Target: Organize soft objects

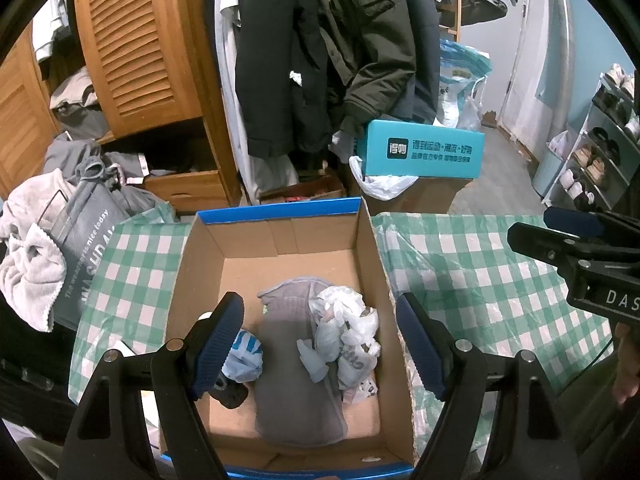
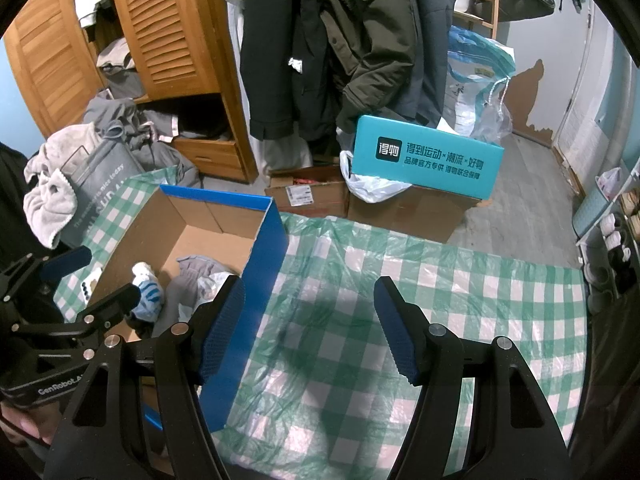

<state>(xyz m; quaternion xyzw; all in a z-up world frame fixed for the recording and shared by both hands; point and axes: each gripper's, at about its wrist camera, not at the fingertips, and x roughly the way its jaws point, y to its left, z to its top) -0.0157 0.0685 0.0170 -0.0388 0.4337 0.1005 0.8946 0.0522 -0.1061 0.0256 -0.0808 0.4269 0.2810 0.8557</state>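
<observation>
An open cardboard box with blue outer walls [image 1: 372, 240] stands on the green checked tablecloth [image 1: 460, 264]. Inside lie a grey cloth [image 1: 292, 364], crumpled white plastic bags [image 1: 346, 332], a blue-and-white bundle [image 1: 246, 356] and a dark item [image 1: 232, 394]. My left gripper [image 1: 320, 344] is open and empty, held above the box. My right gripper [image 2: 310, 322] is open and empty over the bare cloth [image 2: 440, 280], right of the box [image 2: 260, 280]. The grey cloth [image 2: 192, 276] and the blue-and-white bundle [image 2: 148, 292] show in the right wrist view too.
A grey laundry bag with a towel [image 1: 36, 264] stands left of the table. A teal box [image 1: 424, 152] on cartons, hanging coats [image 1: 320, 40] and a wooden wardrobe [image 1: 136, 40] lie beyond. A shoe rack [image 1: 600, 148] stands right.
</observation>
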